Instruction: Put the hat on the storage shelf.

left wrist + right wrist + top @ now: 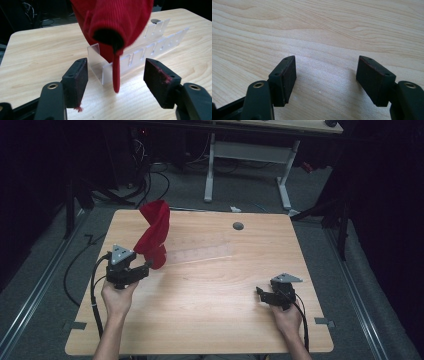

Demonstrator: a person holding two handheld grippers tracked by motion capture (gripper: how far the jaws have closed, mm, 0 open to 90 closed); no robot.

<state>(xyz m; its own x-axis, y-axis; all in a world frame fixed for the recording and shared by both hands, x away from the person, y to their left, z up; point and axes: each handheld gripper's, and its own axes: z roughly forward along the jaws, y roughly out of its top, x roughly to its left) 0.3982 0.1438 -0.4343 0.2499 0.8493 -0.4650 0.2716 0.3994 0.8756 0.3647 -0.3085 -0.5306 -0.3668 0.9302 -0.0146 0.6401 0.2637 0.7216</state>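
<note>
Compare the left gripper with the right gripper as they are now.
The left gripper faces a red cloth draped over a clear plastic rack; the right gripper faces bare table. The left gripper's pads carry red lint; the right gripper's pads look clean. Both stand open, holding nothing.

The left gripper (115, 83) has its jaws wide apart before a red sock (112, 22) hanging over a clear plastic rack (135, 56) on the wooden table (37, 55).

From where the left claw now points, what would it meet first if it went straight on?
Most likely the red sock draped over the near end of the clear plastic rack, straight ahead of the open left claw; depth is unclear.
</note>
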